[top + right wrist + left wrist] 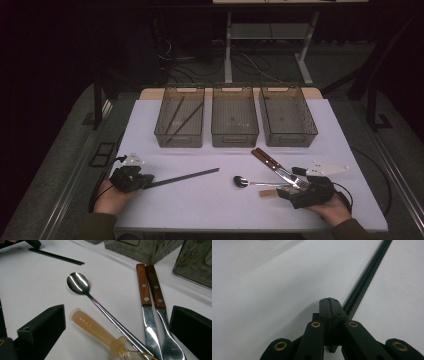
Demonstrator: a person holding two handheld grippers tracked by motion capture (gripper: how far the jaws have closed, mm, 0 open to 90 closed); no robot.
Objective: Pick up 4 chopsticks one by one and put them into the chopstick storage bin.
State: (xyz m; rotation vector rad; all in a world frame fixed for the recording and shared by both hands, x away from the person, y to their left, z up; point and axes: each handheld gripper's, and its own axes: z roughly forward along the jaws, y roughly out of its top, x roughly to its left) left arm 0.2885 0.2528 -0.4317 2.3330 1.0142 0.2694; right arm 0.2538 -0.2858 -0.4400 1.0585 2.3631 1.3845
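My left gripper (148,180) lies low at the table's left front. Its jaws (329,300) are shut on the near end of a pair of black chopsticks (367,275), which stretch to the right across the white table (190,176). At the right front my right gripper (295,189) stands open (117,312). Between its wide jaws lie the handle of a steel spoon (77,283), a pale tan plastic handle (92,327), and the blades of a wooden-handled knife (143,285) and fork (155,288). The pads touch none of them.
Three grey see-through bins stand in a row at the back: the left one (179,136) holds dark chopsticks, the middle (235,134) and right (289,134) look bare. The spoon's bowl (241,181) rests mid-table. A person's hands hold both grippers at the front edge.
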